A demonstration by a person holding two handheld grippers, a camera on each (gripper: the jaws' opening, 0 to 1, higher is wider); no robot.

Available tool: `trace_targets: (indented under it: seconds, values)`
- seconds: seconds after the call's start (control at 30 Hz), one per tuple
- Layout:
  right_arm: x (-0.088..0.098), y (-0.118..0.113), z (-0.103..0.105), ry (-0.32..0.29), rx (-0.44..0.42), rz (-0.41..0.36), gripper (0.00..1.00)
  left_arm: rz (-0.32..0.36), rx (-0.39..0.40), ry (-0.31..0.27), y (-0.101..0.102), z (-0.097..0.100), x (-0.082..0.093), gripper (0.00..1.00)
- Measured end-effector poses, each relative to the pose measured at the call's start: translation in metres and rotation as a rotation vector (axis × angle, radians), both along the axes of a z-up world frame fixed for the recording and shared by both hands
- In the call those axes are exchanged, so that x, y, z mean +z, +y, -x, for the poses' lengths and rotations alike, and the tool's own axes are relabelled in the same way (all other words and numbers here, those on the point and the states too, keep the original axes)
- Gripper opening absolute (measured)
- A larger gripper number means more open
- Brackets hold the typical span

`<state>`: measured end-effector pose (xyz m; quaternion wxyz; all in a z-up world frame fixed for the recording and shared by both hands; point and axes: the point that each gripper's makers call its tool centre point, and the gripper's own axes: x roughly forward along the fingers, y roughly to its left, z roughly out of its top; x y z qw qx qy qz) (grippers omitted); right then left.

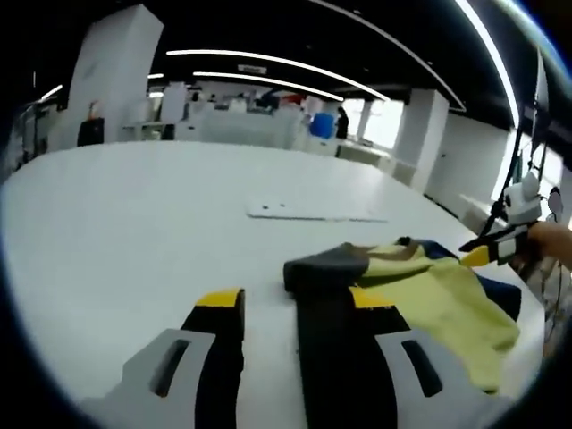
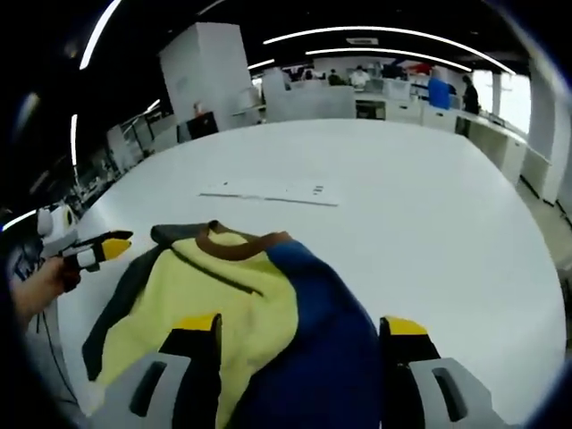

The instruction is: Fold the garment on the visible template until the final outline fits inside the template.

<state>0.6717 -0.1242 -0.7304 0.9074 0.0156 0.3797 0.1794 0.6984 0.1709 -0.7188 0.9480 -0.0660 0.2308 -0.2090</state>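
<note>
So far, the folding is only just starting. The soft yellow, blue and dark grey cloth garment (image 2: 241, 304) is lying bunched up on the big white round bench (image 2: 429, 223), low in the middle of the right gripper view. It is not lying flat, and no neat fold is showing yet. The thin flat white template sheet (image 2: 268, 191) is sitting further up the bench, well apart from the garment, so the garment is not on it.

The left hand-held gripper (image 1: 295, 331) is holding its jaws spread, with a dark grey strip of the garment running between them. I cannot tell if it is pinching. The right hand-held gripper (image 2: 299, 353) is spread too, with blue cloth bulging between its jaws.

Nearly all the work is waiting: moving, flattening and folding.
</note>
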Motion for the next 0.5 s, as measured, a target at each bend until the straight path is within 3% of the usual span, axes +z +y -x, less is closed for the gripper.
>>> trace_targets:
  seconds: [0.23,0.5]
  values:
    - [0.016,0.001,0.029,0.007,0.021,-0.039,0.75,-0.012,-0.071,-0.004,0.001,0.029,0.012,0.56]
    - [0.025,-0.01,0.065,0.01,0.05,0.001,0.74,-0.036,-0.149,0.005,0.002,0.063,0.019,0.6]
